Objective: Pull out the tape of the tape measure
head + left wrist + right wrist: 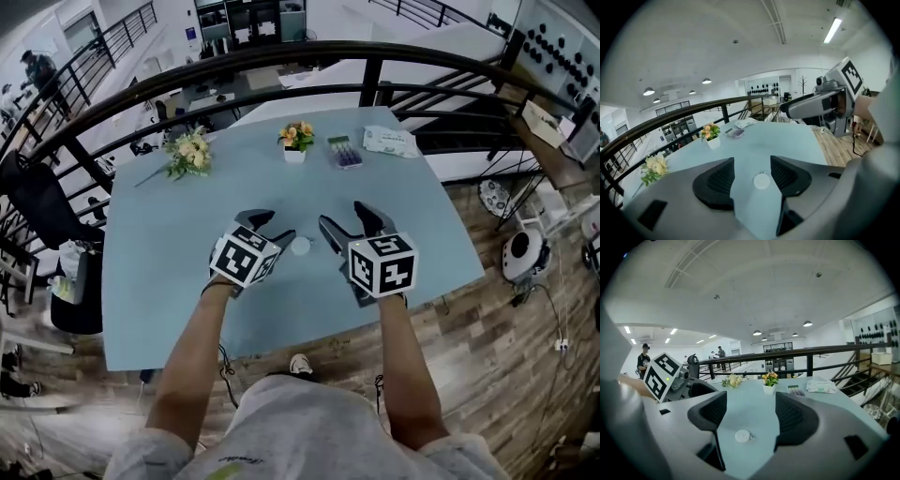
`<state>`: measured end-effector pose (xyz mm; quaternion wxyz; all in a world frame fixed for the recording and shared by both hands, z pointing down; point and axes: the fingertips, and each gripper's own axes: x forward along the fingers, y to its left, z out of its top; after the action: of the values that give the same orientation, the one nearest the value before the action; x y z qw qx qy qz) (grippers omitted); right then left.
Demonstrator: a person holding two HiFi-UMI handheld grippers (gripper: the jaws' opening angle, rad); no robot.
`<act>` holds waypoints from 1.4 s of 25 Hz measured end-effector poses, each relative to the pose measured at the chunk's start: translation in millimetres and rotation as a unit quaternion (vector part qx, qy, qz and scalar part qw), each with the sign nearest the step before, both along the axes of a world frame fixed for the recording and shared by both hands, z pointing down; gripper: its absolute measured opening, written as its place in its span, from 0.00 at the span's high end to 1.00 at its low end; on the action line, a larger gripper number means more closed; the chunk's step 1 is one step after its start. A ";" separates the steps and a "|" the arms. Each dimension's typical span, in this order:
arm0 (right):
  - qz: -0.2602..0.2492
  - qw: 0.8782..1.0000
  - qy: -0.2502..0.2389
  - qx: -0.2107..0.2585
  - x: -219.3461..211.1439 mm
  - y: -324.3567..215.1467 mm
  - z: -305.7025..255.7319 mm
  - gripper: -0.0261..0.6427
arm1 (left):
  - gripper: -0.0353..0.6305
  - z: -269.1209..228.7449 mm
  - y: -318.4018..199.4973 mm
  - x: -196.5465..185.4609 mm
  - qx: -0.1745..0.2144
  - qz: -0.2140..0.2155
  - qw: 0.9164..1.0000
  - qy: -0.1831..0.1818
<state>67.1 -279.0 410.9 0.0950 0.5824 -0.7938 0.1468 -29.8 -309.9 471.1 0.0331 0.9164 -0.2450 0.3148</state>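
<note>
Left gripper point(272, 228) is hovering over the bench point(159, 253), jaws spread, gripping nothing. The small round white tape measure point(300, 246) is lying flat on the bench, between the two grippers. Right gripper point(349, 221) is hovering alongside, jaws spread too, empty.

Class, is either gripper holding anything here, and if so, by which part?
Nothing is held. Both the left gripper and the right gripper have their jaws apart and empty; the round white tape measure lies on the table, ungrasped.
</note>
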 end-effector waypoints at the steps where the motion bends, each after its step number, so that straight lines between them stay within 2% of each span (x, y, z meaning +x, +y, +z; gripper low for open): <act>1: 0.002 1.000 -0.001 -0.002 0.4 -1.1 1.9 0.50 | 0.58 5.5 0.7 2.5 -0.006 0.011 1.000 -0.004; 7: 0.013 1.000 -0.001 -0.012 0.9 -6.5 13.7 0.50 | 0.57 31.4 2.5 13.3 -0.034 0.067 0.997 -0.023; 15: 0.022 0.999 -0.001 -0.033 2.2 -11.8 36.5 0.50 | 0.56 63.9 4.5 26.3 -0.057 0.116 0.990 -0.051; 25: 0.029 0.998 -0.003 -0.047 4.8 -20.6 59.8 0.50 | 0.55 103.5 5.8 35.2 -0.078 0.158 0.980 -0.088; 35: 0.039 0.997 -0.006 -0.064 15.5 -24.4 81.5 0.50 | 0.54 134.4 4.7 45.6 -0.097 0.176 0.974 -0.107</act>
<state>82.6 -303.4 492.4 0.1215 0.6050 -0.7598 0.2048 15.8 -305.3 605.5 0.0394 0.8986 -0.0505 0.4340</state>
